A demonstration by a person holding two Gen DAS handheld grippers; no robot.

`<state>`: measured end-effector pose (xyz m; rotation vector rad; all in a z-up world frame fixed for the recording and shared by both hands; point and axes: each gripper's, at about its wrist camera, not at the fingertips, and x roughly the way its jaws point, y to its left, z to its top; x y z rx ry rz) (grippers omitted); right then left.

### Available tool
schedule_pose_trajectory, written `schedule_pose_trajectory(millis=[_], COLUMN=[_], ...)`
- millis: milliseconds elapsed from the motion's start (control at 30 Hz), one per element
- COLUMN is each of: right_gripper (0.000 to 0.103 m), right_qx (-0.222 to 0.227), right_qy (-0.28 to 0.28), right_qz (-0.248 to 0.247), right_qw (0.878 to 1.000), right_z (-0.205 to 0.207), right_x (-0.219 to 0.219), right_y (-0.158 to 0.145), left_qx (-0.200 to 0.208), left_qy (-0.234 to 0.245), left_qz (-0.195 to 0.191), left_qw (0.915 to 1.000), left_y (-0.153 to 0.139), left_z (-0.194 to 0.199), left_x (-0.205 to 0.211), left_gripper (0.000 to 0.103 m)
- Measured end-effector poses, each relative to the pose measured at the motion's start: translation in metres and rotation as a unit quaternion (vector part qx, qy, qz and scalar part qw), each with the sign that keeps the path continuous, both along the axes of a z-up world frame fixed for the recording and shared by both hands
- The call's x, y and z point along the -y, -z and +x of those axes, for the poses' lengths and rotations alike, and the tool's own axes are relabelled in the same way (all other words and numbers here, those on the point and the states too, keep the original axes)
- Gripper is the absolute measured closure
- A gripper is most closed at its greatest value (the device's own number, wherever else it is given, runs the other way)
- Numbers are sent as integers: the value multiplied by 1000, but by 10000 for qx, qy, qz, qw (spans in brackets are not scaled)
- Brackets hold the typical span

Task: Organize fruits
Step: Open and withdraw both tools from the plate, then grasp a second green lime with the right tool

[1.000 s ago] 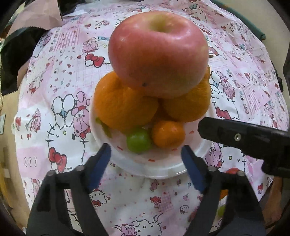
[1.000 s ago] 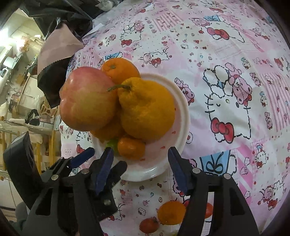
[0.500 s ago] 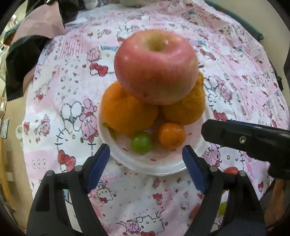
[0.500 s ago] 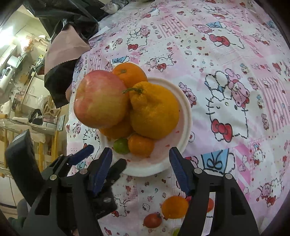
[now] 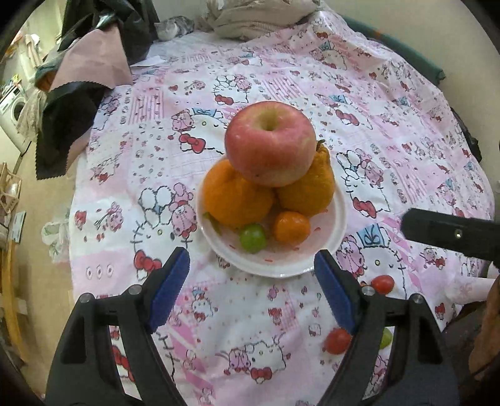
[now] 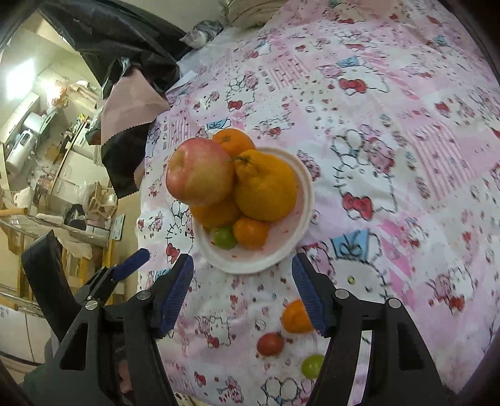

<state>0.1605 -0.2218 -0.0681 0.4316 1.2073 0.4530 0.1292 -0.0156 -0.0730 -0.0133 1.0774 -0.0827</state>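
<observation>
A white plate on the pink cartoon tablecloth holds a red apple stacked on large oranges, with a small mandarin and a green fruit in front. Loose on the cloth near me lie a small orange, red tomatoes and a green fruit. My left gripper and right gripper are both open and empty, held just short of the plate.
Black and pink cloths hang at the table's far left edge. A folded pale cloth lies at the far side. The table edge drops off to the left toward a cluttered room.
Both grippers have pulled back and up from the plate, so the fruit pile looks smaller and more cloth shows. The loose fruits near me have come into view.
</observation>
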Motion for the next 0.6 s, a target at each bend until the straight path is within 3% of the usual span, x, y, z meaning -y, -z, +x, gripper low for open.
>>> schedule_pose_trajectory(millis=[467, 600], right_gripper=[33, 32], right_qx=[126, 77], right_qy=[253, 338], right_qz=[-69, -111], right_qw=[9996, 9993], right_z=[-49, -56], right_x=[30, 39], right_y=[-14, -12], left_qx=[511, 499], left_qy=[-287, -396], left_qz=[-115, -221], left_qw=[9982, 9977], left_y=[-40, -42], left_z=[-58, -71], left_x=[-13, -17], left_gripper=[24, 24])
